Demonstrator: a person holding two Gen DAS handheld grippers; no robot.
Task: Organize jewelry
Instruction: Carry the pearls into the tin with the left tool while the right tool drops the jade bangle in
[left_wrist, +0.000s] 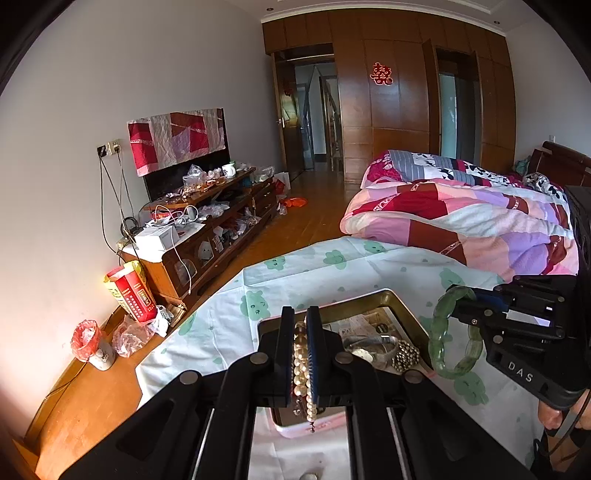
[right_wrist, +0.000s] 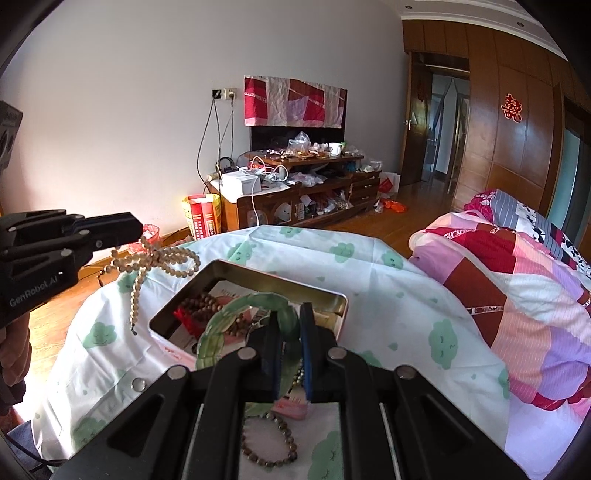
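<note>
Bedroom with wood floor, cluttered TV cabinet (right_wrist: 295, 192) along the white wall, patchwork quilt (left_wrist: 461, 218) heaped on the bed. White cloth with green clouds (right_wrist: 388, 306) draped over the table. Open gold tin (right_wrist: 341, 304) on it, near the middle, with a pink lid edge at its near side.

Left gripper (left_wrist: 301, 354) raised above the tin's near side, fingers clamped on a cream pearl necklace (right_wrist: 155, 258), loops and one loose strand hanging free in the air toward the table's left edge.

Right gripper (right_wrist: 290, 354) over the tin's near right corner, fingers pinched on a green jade bangle (left_wrist: 456, 332), held upright, clear of the cloth.

Inside the tin: dark wooden beads (right_wrist: 201, 308) toward the left wall, a metal watch (left_wrist: 369, 349) and gold-toned beads (left_wrist: 406, 354), papers underneath. Brown bead bracelet (right_wrist: 269, 443) flat on the cloth by the table's near edge.
</note>
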